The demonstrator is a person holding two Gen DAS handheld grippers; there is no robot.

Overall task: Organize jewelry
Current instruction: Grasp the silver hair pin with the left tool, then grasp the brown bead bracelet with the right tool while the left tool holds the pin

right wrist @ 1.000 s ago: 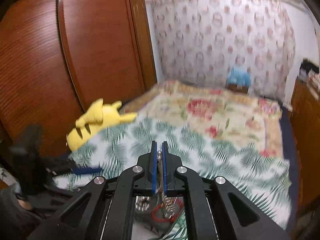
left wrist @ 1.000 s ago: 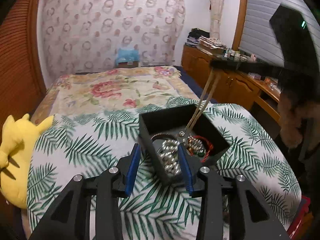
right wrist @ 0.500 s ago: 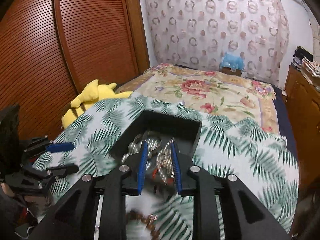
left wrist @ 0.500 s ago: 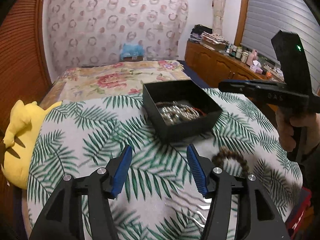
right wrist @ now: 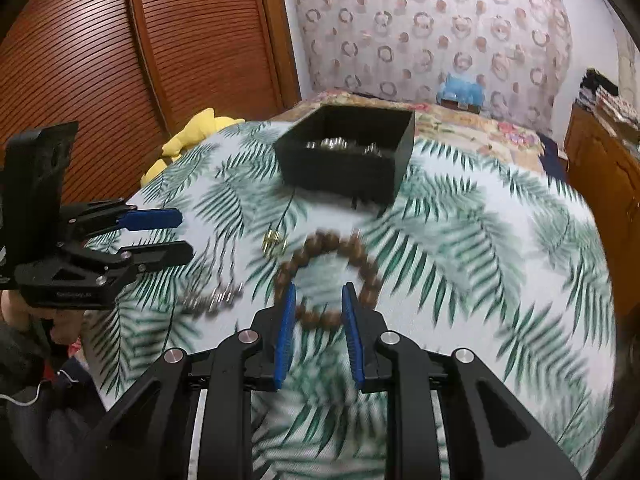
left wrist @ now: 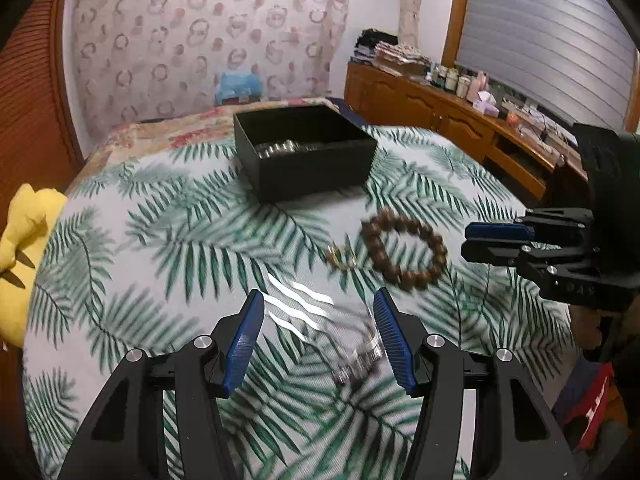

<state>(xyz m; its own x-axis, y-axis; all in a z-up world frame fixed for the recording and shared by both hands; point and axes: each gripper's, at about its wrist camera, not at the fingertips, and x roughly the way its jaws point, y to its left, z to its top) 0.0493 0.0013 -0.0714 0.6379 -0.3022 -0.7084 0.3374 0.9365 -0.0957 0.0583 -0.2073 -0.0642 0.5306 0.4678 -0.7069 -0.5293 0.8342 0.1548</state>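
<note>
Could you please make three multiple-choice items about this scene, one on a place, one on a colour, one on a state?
1. Where does the brown wooden bead bracelet lie?
A. inside the black box
B. on the palm-leaf cloth, nearer the cameras than the box
C. on the yellow plush toy

2. What colour are the pads on the gripper fingers?
A. blue
B. red
C. white

3. How does the right gripper stand?
A. shut on the bracelet
B. shut on a gold ring
C. open, holding nothing

Answers:
1 B: the bracelet rests on the palm-leaf cloth, apart from the black rectangular box.
2 A: both views show blue ribbed pads.
3 C: a gap shows between its fingers and the bracelet lies on the cloth beyond them.
</note>
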